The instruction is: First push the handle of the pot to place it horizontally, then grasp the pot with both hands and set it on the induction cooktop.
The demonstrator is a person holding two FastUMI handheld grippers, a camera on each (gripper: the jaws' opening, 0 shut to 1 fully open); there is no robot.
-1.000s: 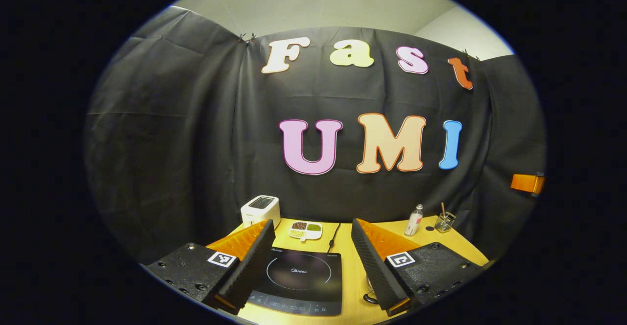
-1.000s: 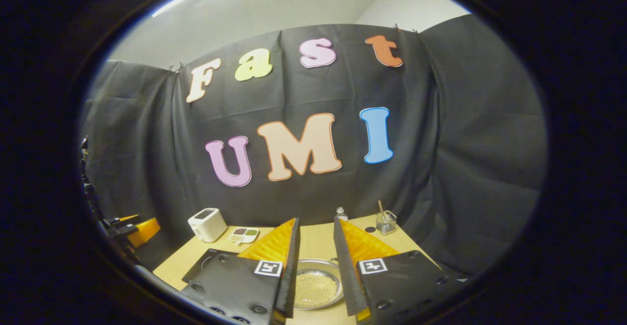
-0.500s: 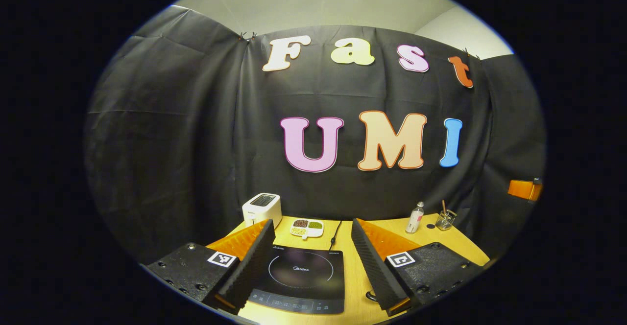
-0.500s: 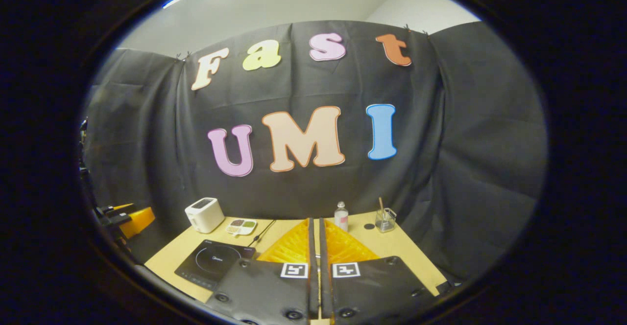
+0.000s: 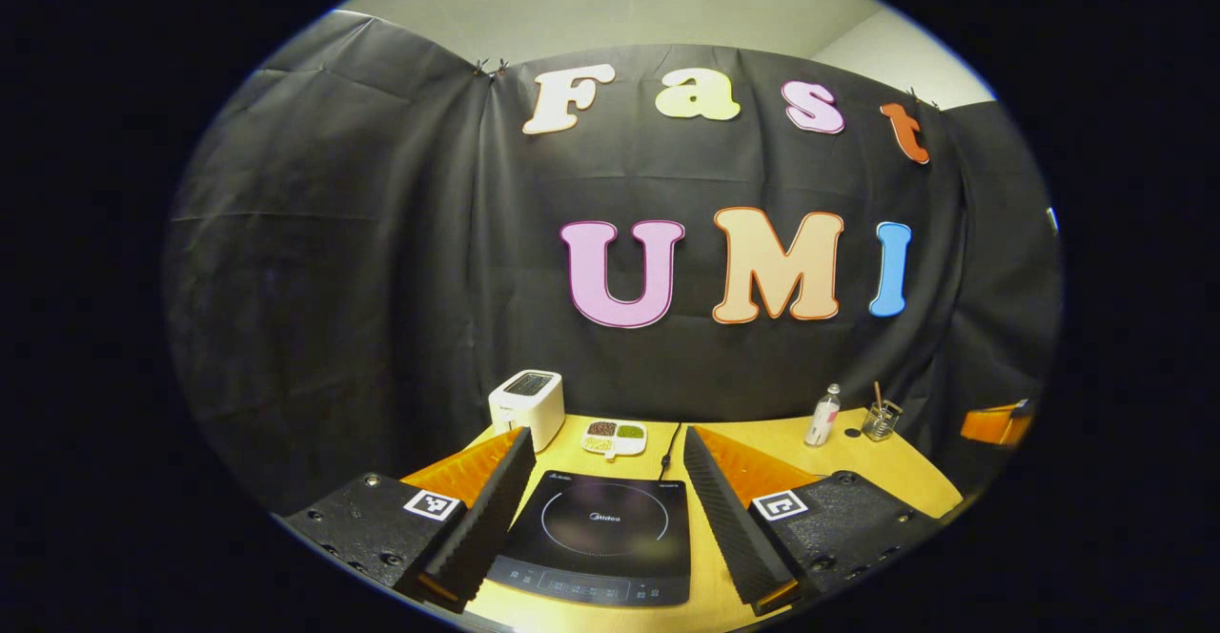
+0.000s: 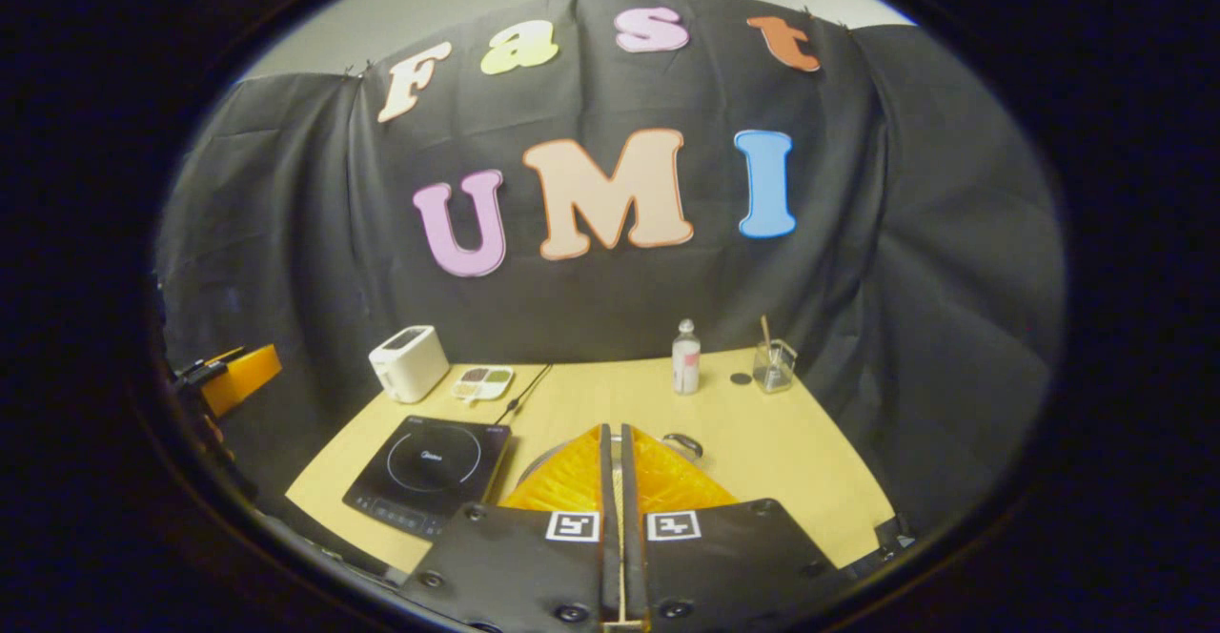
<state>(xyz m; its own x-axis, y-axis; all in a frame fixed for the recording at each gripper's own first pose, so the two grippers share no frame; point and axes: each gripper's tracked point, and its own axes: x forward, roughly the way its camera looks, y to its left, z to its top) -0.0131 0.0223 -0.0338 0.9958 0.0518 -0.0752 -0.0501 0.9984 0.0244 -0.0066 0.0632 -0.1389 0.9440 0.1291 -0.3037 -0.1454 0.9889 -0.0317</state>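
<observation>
The black induction cooktop lies on the wooden table between the fingers of my open left gripper, which hovers over its near edge. In the right gripper view the cooktop sits at the left. Just right of it stands the metal pot, mostly hidden behind my fingers; a strip of its rim and a looped handle on its far right side show. My right gripper is shut with nothing between its fingers, in front of the pot.
Along the back of the table stand a white toaster, a small divided dish, a bottle and a glass with a stick. The cooktop's cord runs backward. The left gripper shows at the far left.
My right gripper has shut from open and drawn back from over the pot, so more of the table shows. The left gripper has shifted slightly, with the cooktop still between its fingers.
</observation>
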